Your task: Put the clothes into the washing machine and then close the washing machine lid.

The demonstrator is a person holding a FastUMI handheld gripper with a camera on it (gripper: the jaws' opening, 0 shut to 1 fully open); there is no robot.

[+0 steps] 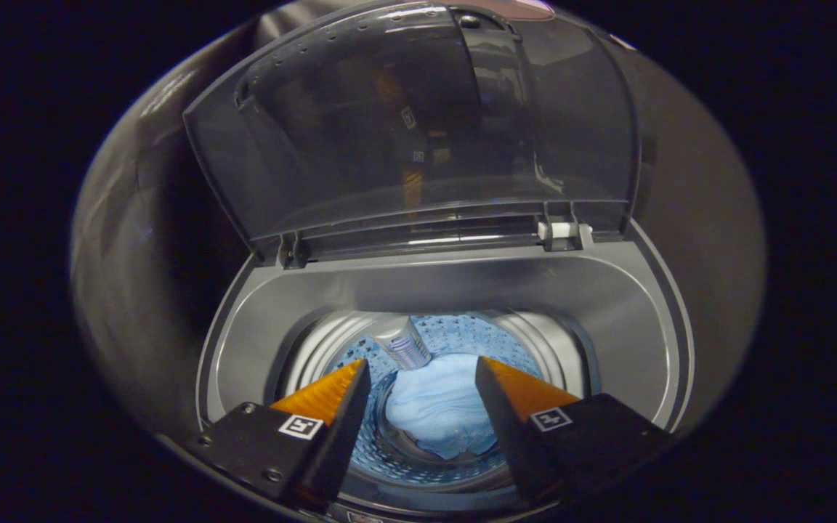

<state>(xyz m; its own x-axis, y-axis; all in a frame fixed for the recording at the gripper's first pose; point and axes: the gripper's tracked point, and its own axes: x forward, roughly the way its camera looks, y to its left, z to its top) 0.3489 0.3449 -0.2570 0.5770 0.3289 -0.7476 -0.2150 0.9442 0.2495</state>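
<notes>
A grey top-loading washing machine (607,290) stands right under me. Its clear tinted lid (418,123) is raised upright on its hinges at the back of the opening. Down in the perforated drum (462,338) lies a light blue cloth (440,407), crumpled on the bottom. My gripper (422,374) hovers over the front of the opening, open, with nothing between its fingers. The blue cloth shows through the gap between them, well below the tips.
A small grey cylindrical part (405,343) sticks out from the drum's far wall above the cloth. The machine's grey top rim (259,305) rings the opening. Dark cloth wall (135,218) hangs behind and to both sides of the lid.
</notes>
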